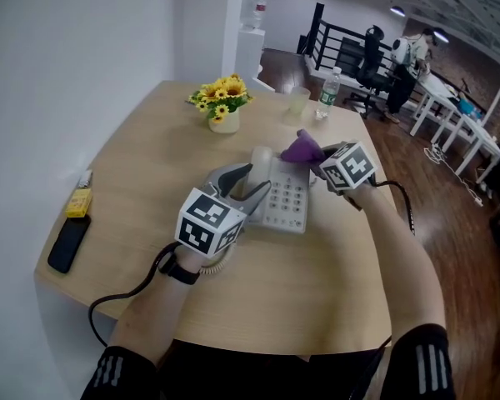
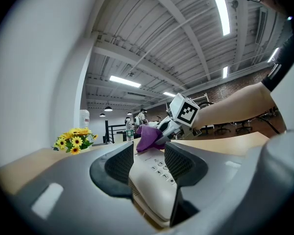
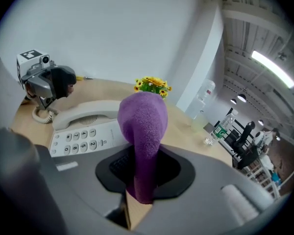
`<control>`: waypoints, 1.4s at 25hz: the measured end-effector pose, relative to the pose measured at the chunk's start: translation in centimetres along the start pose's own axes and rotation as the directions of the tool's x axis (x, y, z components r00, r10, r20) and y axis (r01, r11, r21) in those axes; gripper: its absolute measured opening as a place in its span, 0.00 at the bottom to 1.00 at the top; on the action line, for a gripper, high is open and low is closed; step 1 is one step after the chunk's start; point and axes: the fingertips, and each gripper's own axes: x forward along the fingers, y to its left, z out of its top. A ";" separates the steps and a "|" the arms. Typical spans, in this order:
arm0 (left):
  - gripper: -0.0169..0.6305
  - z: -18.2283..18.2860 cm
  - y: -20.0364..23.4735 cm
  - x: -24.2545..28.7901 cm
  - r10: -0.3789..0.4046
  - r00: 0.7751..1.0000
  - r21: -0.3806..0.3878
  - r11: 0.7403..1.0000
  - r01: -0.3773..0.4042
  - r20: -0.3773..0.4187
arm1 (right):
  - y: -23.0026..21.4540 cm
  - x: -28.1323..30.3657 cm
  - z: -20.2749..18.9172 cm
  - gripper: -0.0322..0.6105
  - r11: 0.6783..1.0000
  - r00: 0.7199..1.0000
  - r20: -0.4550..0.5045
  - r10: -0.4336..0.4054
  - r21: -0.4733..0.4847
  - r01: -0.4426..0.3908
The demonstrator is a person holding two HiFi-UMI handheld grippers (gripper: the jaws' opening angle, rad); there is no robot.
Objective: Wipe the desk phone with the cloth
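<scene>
Pale table (image 1: pixel 300 282), head view: the left gripper (image 1: pixel 248 197) hides a near corner of the desk phone (image 1: pixel 285 198); the right gripper (image 1: pixel 317 161) holds the cloth (image 1: pixel 300 149) at its far edge. Left gripper view: jaws clamp the phone. Right gripper view: jaws pinch the cloth, which blocks some keys.

Worktop (image 1: pixel 317 298): light wood, rounded corners, left side against a white wall. Desk phone (image 1: pixel 285 197) sits mid-top, white, handset on its cradle. Far end: pot of sunflowers (image 1: pixel 222 102), clear plastic cup (image 1: pixel 297 100), water bottle (image 1: pixel 326 94) just beside the cup. Left edge: black smartphone (image 1: pixel 68 242) lying flat, small yellow box (image 1: pixel 78 202) just behind it; can't tell if they touch.
</scene>
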 end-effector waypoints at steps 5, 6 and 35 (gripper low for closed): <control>0.32 0.1 0.1 0.0 -0.001 1.000 0.001 1.000 0.001 0.002 | 3.0 0.2 -1.2 0.17 0.998 0.999 -0.022 0.040 -0.052 -0.041; 0.32 0.1 0.0 0.0 -0.001 1.000 0.001 1.000 0.001 0.002 | 3.5 0.0 -1.4 0.17 0.997 0.999 -0.017 0.050 -0.053 -0.051; 0.32 -0.6 0.4 0.1 0.013 1.000 0.008 1.000 -0.013 -0.018 | 9.3 -8.0 -0.1 0.17 0.967 0.992 0.059 0.115 -0.236 -0.098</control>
